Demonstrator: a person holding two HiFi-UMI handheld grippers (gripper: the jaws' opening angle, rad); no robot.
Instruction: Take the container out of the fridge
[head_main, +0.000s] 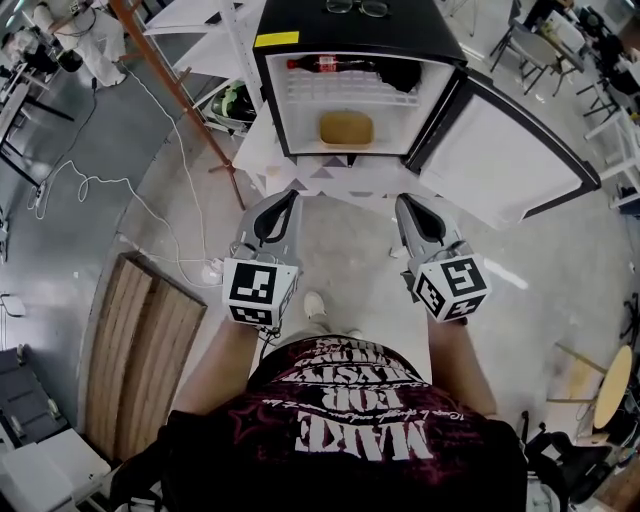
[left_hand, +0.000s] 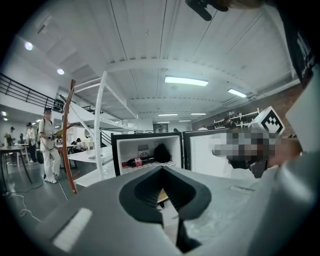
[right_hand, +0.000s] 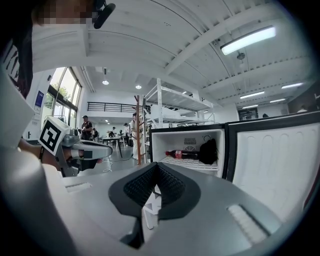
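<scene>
Small fridge stands open on the floor, straight ahead of the person. Its door is swung out to the right. Left gripper and right gripper are held side by side, both pointed at the opening and well short of it. Both are clenched with tips touching and nothing between them, as each gripper view shows.

The container, tan and low, sits in the lower compartment under the wire shelf, about centred. It lies dead ahead, between the two grippers, neither clearly nearer. Its long axis seems to run left-right across the opening, though it's too small to be sure.

On the shelf above it are a bottle lying on its side and a dark lump. My call: reach not started, and the jaws need opening first.
</scene>
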